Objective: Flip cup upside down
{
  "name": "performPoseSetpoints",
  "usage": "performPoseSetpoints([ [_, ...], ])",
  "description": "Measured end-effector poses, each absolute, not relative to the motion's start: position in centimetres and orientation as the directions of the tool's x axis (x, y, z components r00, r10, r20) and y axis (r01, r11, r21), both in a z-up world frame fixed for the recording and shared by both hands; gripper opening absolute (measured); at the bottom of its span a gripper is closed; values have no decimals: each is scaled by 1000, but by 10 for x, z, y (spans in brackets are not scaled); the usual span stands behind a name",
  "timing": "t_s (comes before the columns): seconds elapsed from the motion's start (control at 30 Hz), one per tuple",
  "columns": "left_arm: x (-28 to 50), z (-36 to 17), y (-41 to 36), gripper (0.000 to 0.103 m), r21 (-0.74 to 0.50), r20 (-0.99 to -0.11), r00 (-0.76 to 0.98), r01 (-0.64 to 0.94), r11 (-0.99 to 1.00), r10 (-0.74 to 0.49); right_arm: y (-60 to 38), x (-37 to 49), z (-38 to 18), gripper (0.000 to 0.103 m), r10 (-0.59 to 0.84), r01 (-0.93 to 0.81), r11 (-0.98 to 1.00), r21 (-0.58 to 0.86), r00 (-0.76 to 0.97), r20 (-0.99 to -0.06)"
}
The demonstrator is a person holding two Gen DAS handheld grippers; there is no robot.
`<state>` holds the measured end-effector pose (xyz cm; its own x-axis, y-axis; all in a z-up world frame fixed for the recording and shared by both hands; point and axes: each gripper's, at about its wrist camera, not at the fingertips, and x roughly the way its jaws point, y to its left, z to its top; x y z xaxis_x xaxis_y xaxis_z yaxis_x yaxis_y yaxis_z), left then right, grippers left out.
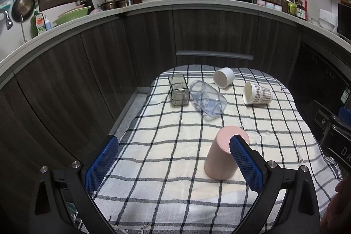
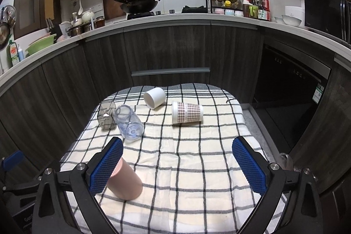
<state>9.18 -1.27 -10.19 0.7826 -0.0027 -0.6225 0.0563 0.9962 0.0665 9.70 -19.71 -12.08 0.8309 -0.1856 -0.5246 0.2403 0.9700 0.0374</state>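
Pink cup (image 1: 221, 157) upside down on cloth (image 1: 166, 146); both hand-held grippers spread, empty.

Letters "DA" on the other hand-held gripper (image 1: 342, 146); other labels illegible.

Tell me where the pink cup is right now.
The pink cup stands upside down on the checked cloth nearest the cameras, in front of the clear bottle, beside the left gripper's right finger.
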Motion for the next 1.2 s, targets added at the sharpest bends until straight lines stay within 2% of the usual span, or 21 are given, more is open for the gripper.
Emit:
performPoseSetpoints([
  [1.2,88,-93,-13,103,66,-594,804,49,997,-1,-197,93,-118,100,-179,237,970,45,831,-526],
])
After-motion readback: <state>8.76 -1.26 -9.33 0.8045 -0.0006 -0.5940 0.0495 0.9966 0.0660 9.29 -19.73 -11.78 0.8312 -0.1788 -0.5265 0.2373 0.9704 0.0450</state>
